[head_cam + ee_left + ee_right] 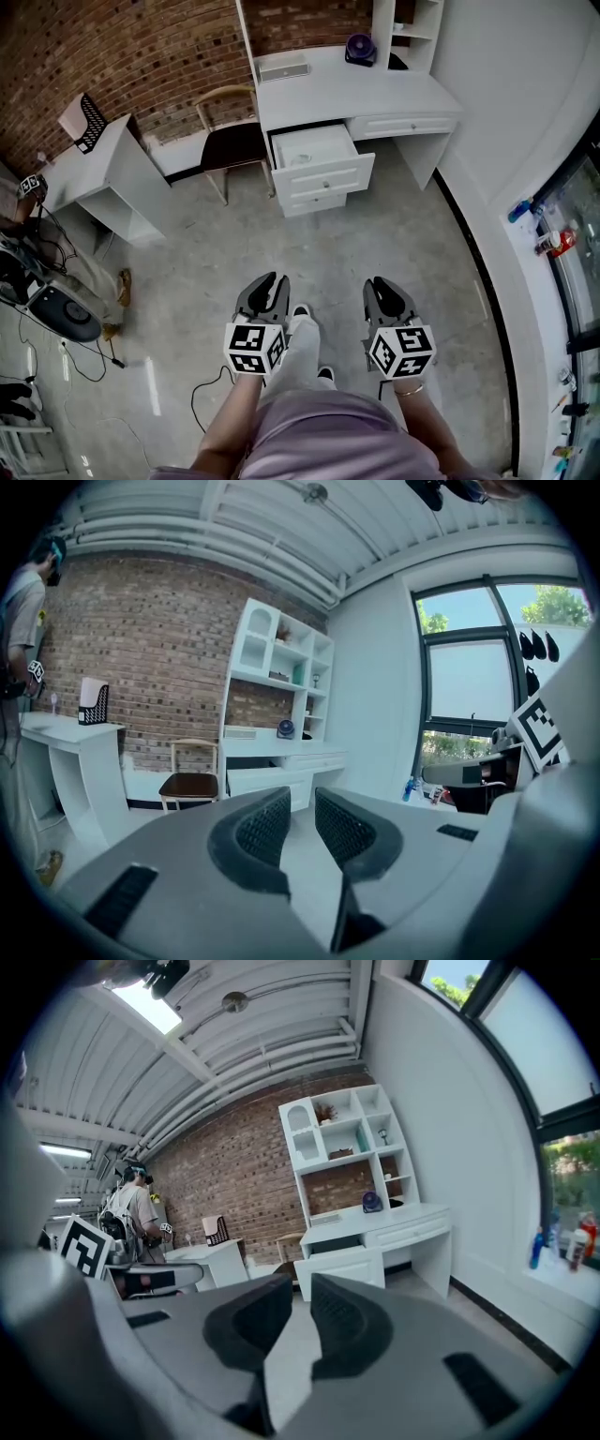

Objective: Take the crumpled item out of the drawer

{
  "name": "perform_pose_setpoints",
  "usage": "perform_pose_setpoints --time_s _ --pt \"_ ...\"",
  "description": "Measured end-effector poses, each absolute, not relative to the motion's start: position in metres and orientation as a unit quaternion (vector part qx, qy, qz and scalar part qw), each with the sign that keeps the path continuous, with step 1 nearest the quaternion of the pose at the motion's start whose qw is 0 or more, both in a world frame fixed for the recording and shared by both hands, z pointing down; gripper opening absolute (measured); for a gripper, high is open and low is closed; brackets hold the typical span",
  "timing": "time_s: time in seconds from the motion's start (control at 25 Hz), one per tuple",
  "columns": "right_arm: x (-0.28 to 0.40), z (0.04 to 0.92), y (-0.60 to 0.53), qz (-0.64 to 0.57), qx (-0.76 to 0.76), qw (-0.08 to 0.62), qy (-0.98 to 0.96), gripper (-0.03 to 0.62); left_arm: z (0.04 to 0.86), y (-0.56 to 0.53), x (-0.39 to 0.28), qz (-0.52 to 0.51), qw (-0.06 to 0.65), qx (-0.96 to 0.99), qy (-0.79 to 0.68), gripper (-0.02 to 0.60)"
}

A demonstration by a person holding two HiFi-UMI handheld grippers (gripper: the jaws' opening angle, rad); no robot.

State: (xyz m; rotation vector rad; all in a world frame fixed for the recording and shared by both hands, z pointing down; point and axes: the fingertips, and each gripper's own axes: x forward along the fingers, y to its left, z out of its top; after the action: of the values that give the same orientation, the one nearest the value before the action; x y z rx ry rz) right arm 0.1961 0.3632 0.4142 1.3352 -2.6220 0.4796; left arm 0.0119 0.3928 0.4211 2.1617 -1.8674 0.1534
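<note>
Between the pads of my left gripper [302, 803] there is a slim gap with bare floor showing through; the jaws stand a little apart and hold nothing. My right gripper [302, 1286] is the same, its 2 jaws parted by a narrow slit and empty. In the head view both hang side by side at waist height, above my shoes [302, 310].

The drawer [323, 174] is pulled out of the white desk [347, 94], well apart from both grippers. Inside it I can just see a pale, uneven shape [302, 157] against the white bottom. It is too small for me to tell its folds or what it is made of.

A wooden chair [232, 141] with a dark seat stands just left of the drawer. A small purple fan [360, 47] sits on the desktop below a white shelf unit [342, 1143]. A second white desk [103, 169] stands further left, with cables [66, 356] on the floor near it.

Grey concrete floor [394, 244] lies open from my feet to the drawer. The back wall [122, 56] is red brick, and tall windows [469, 686] fill the right side. Another person [136, 1211] stands by the second desk.
</note>
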Motion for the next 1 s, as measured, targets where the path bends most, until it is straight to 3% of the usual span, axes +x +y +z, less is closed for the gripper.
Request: perform_pose_setpoints --time_s 0.6,1.0 --pt "0.148 0.427 0.251 0.173 0.452 0.098 -0.87 0.055 0.439 0.27 -0.042 0.057 0.152 0.744 -0.649 0.084" --pt "0.106 0.427 0.163 0.175 0.472 0.091 -0.859 0.055 0.444 0.174 -0.094 0.06 0.155 0.749 -0.641 0.13"
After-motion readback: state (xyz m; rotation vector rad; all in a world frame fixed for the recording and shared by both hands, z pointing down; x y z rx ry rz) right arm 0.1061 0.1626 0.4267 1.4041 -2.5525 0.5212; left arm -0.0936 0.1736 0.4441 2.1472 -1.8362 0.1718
